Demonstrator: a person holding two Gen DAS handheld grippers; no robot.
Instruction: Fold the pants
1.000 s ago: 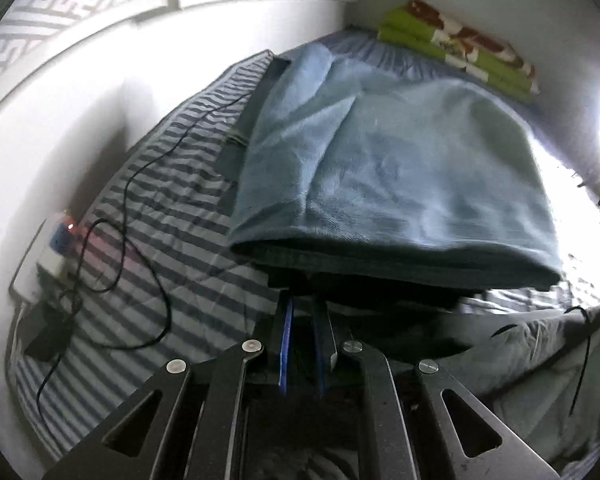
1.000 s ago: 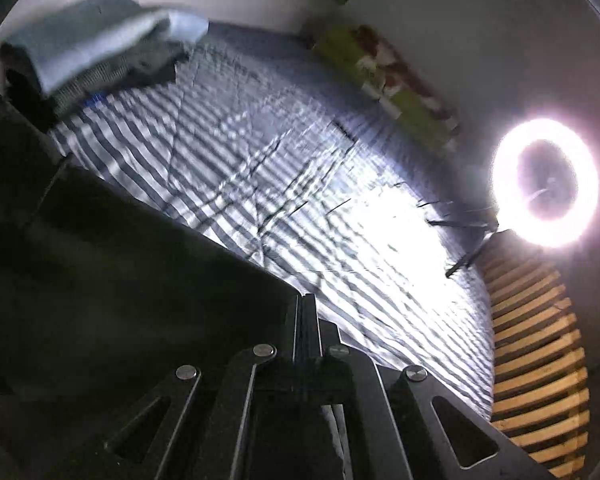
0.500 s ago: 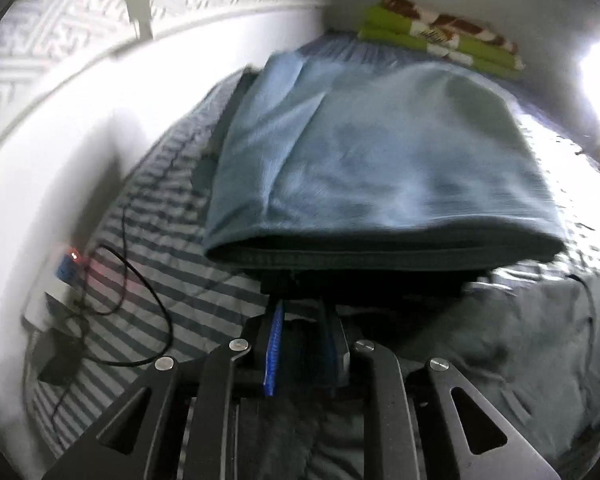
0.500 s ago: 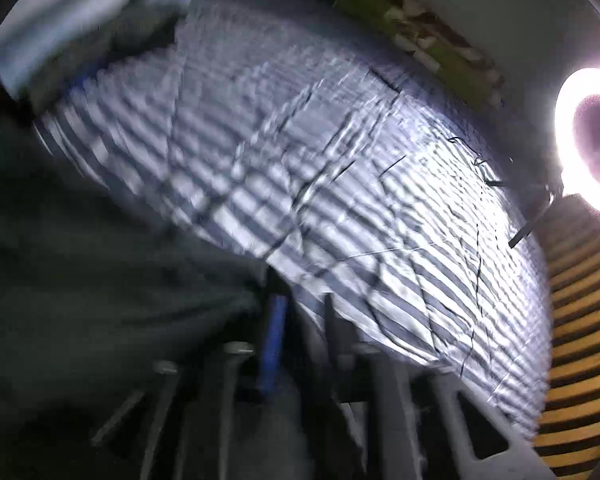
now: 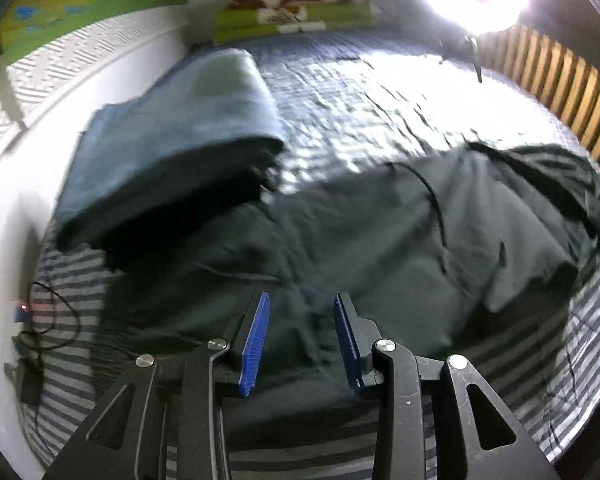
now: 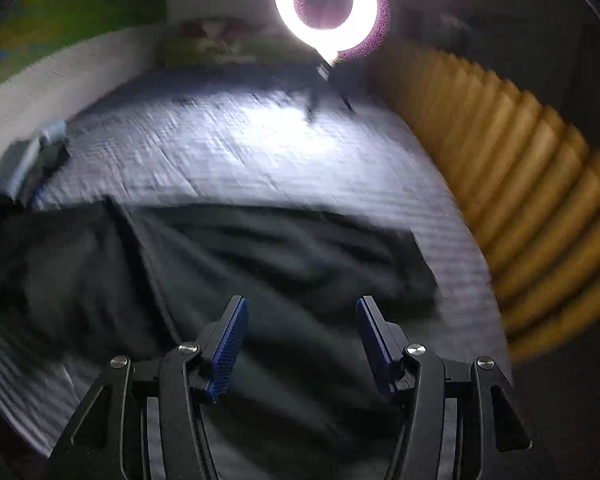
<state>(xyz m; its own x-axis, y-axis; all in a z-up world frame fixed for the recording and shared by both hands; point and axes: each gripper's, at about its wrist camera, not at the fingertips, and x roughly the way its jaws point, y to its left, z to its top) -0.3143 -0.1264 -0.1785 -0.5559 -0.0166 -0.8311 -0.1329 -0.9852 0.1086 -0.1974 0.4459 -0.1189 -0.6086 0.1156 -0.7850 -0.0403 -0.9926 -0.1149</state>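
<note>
The bed (image 5: 380, 92) fills both my views, its striped sheet (image 5: 588, 320) rumpled and glaring white under the ring light (image 6: 326, 5), with a slatted wooden frame (image 6: 540, 208) curving along the far side. Across the sheet, just ahead of me and below both sets of fingers, lie the dark pants (image 5: 380, 232): soft, matte, creased cloth spread in a broad band that runs side to side across my reach, so their long axis lies crosswise to the way I point. From my left view one end bunches loosely toward the slats and the other tucks against a stack of folded clothes (image 5: 172, 152), a fuzzy pale-blue piece over darker ones, beside the white wall (image 5: 4, 208). A thin black cable (image 5: 56, 312) loops on the sheet there.

My left gripper (image 5: 298, 334) hangs over the pants' near edge, its jaws opening, ribbed blue pads apart and nothing pinched between them. My right gripper (image 6: 300, 338) hangs over the same cloth further along, jaws opening wider, also bare. Neither grips anything; the cloth merely shows through the gaps.

I judge both hands about equally near, each over its own stretch of the near edge; much of the right view is blurred, so where exactly the hem lies I cannot tell
</note>
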